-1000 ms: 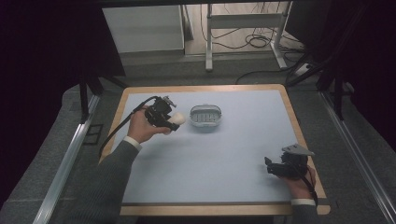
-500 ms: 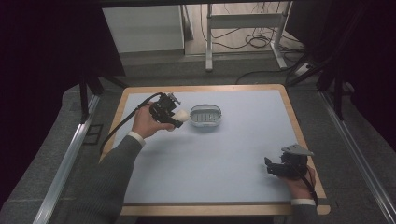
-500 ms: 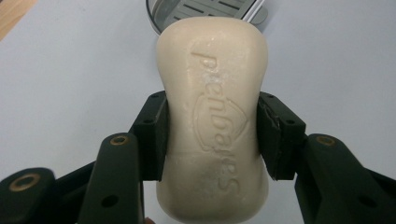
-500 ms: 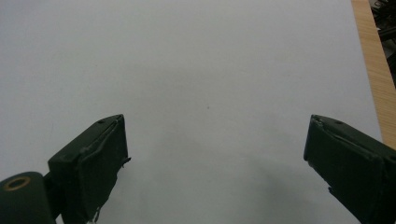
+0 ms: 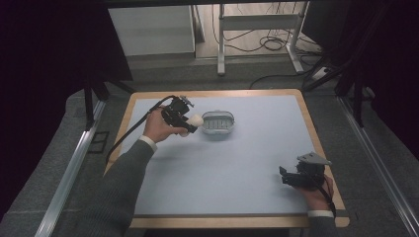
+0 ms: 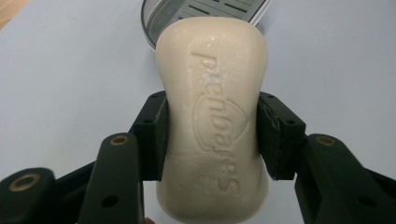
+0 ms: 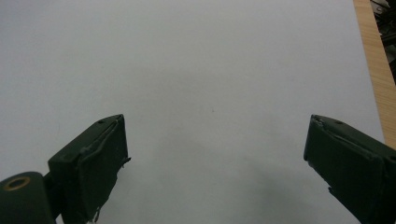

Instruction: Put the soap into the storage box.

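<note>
One soap bar, one soap dish, two tools, one table.

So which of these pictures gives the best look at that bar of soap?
The left gripper view: the soap sits close up, pinched at its waist between the left gripper's pads, its embossed lettering plain. In the high view it is just a small pale lump beside the grey soap dish. The right gripper view looks at bare table.

Open mat, one obstacle
Only the soap dish stands on the blue mat, toward its far left; centre, right and near side lie bare.
</note>
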Action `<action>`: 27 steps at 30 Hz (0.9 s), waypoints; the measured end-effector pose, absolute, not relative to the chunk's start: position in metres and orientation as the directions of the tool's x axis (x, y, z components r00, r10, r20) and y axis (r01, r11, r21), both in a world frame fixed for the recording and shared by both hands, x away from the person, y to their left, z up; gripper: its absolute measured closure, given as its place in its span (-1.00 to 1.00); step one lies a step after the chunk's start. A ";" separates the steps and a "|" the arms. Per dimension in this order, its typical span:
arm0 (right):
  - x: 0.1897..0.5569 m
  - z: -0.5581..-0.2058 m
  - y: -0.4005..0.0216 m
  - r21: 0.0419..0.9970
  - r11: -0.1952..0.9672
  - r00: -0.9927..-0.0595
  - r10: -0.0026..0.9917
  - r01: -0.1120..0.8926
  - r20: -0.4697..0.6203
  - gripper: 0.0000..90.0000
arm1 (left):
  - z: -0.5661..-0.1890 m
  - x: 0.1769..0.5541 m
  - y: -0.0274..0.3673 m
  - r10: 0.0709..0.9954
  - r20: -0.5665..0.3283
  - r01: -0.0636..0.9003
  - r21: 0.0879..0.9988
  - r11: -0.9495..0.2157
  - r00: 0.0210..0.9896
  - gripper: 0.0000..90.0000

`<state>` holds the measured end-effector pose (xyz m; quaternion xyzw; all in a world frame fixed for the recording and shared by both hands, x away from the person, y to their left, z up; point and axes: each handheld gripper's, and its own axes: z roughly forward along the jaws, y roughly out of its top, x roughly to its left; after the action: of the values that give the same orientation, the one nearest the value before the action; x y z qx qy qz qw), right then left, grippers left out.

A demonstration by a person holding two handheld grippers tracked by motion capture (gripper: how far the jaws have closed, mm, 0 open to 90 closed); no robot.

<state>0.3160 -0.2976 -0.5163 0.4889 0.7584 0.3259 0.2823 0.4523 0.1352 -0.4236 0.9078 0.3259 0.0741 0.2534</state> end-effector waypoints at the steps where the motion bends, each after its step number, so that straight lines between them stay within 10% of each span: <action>1: 0.316 -0.516 -0.297 0.771 0.309 -0.362 0.926 0.556 -0.110 -0.87 | -0.423 0.453 0.135 0.630 -0.022 0.553 0.503 -0.664 0.776 0.11; 27: 0.317 -0.518 -0.300 0.768 0.307 -0.361 0.926 0.562 -0.106 -0.87 | -0.408 0.476 0.089 0.580 0.020 0.497 0.493 -0.714 0.814 0.11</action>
<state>0.3169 -0.3001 -0.5180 0.4909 0.7583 0.3249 0.2801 0.4760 0.0885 -0.4077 0.9217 0.2921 0.0867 0.2401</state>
